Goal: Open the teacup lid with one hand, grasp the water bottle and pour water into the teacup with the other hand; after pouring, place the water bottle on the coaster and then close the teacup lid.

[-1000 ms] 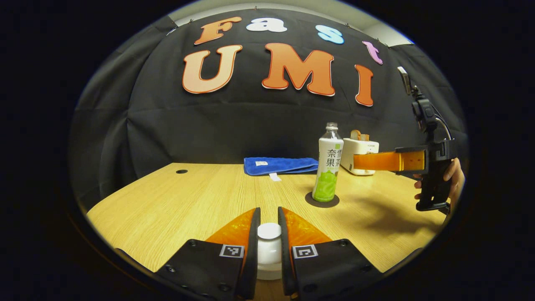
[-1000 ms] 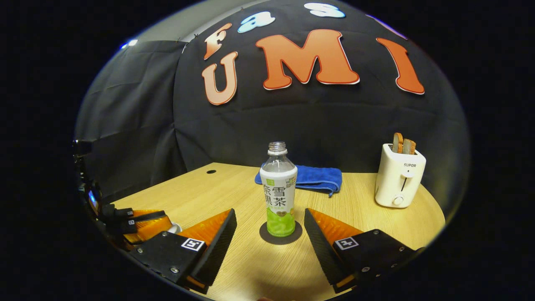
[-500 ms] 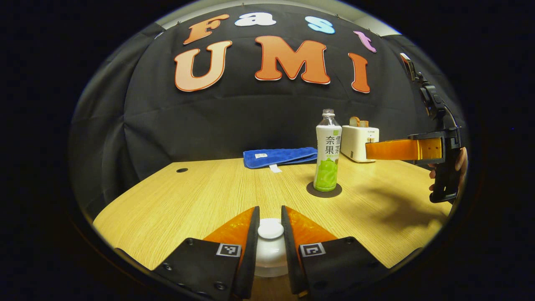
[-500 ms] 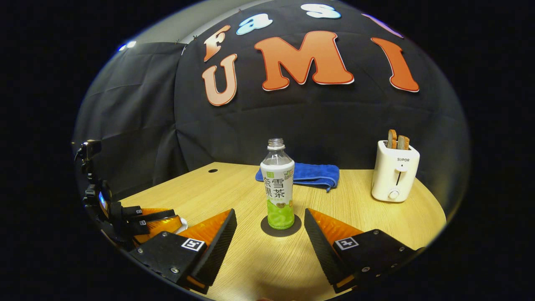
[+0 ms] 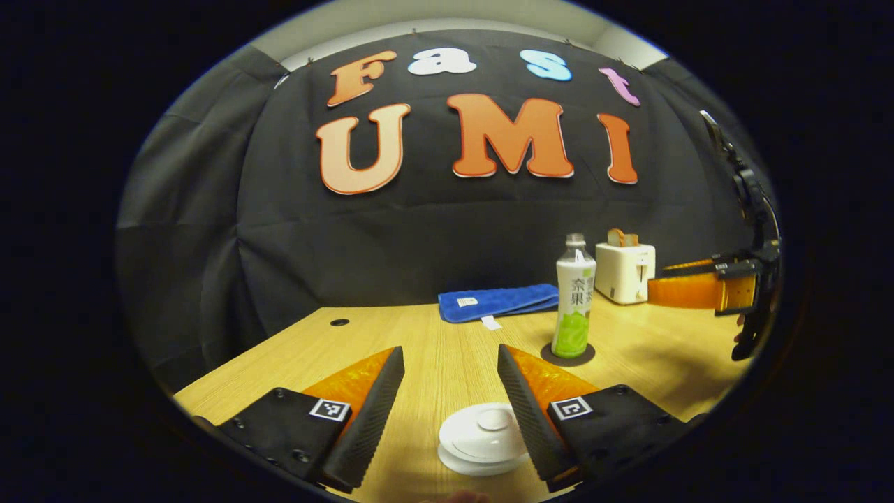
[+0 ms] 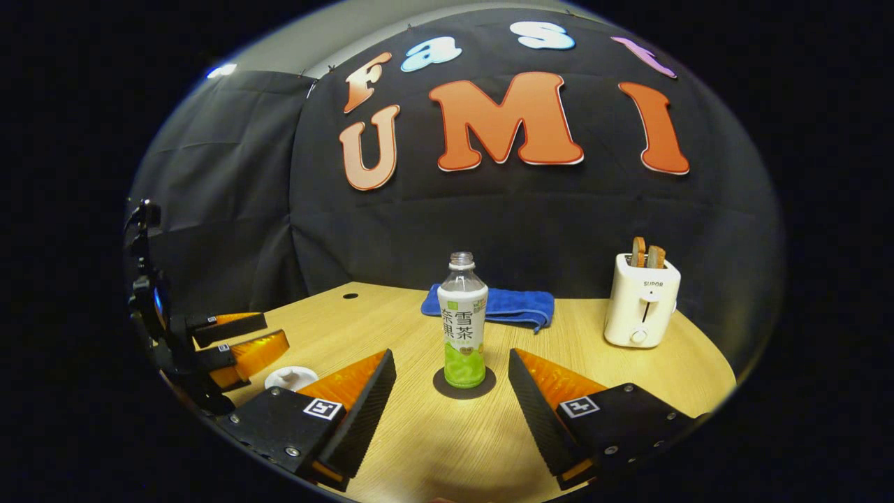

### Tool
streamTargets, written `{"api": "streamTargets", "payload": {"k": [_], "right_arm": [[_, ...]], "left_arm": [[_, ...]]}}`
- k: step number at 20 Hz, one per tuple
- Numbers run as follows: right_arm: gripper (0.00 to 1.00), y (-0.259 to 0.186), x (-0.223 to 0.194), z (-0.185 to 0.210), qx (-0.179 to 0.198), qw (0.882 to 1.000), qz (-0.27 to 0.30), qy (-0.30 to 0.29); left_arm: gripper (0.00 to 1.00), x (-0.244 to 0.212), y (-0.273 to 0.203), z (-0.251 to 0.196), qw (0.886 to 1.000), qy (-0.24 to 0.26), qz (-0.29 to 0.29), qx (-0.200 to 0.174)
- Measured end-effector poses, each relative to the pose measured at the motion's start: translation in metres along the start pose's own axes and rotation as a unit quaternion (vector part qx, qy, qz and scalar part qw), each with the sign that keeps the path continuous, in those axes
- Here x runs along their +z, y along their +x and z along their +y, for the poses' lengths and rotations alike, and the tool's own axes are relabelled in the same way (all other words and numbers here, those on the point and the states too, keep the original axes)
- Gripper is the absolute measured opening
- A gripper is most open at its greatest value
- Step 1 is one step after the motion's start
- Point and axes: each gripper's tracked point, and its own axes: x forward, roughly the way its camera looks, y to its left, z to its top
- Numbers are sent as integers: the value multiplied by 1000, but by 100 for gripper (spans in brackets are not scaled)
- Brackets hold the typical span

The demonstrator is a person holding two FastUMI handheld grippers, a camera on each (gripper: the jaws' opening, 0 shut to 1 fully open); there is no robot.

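Left gripper view shows the left gripper (image 5: pixel 447 388) spread wide above the round white teacup lid (image 5: pixel 483 439), which sits low in the frame and is closed on the cup; no finger touches it. The tall clear plastic water bottle with a white and green label (image 6: pixel 462 327) stands uncapped on the dark round coaster (image 6: pixel 464 383), centre of the right gripper view, between the parted fingers of the right gripper (image 6: pixel 452 391) and apart from them. By my judgement the task looks finished; what remains is only withdrawing. The label's characters are too small to read surely; the white toaster (image 6: pixel 640 302) carries a small brand word.
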Motion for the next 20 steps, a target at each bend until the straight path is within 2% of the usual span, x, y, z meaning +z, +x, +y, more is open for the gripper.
{"api": "streamTargets", "payload": {"k": [1, 3, 4, 7, 9, 11, 16, 20], "right_arm": [[97, -3, 3, 0, -4, 1000, -4, -4], [97, -11, 10, 1, -15, 1000, -15, -10], [97, -15, 13, 2, -19, 1000, -22, -11], [97, -25, 22, 3, -30, 999, -37, -14], [97, -30, 28, 4, -38, 998, -45, -18], [97, -33, 35, 8, -40, 997, -56, -24], [97, -34, 45, 23, -29, 996, -76, -39], [97, -35, 50, 19, -43, 994, -87, -51]], "left_arm": [[95, 10, -2, 8, 1000, -10, -7, 5], [92, 28, -3, 21, 999, -22, -20, 10], [95, 36, -4, 27, 999, -26, -27, 15], [92, 58, -7, 36, 998, -39, -42, 22], [93, 70, -7, 29, 998, -42, -47, 16], [98, 84, -6, 18, 997, -38, -60, 9], [98, 110, -6, -10, 995, -41, -86, -1], [98, 110, -5, -23, 995, -52, -85, -8]]}}
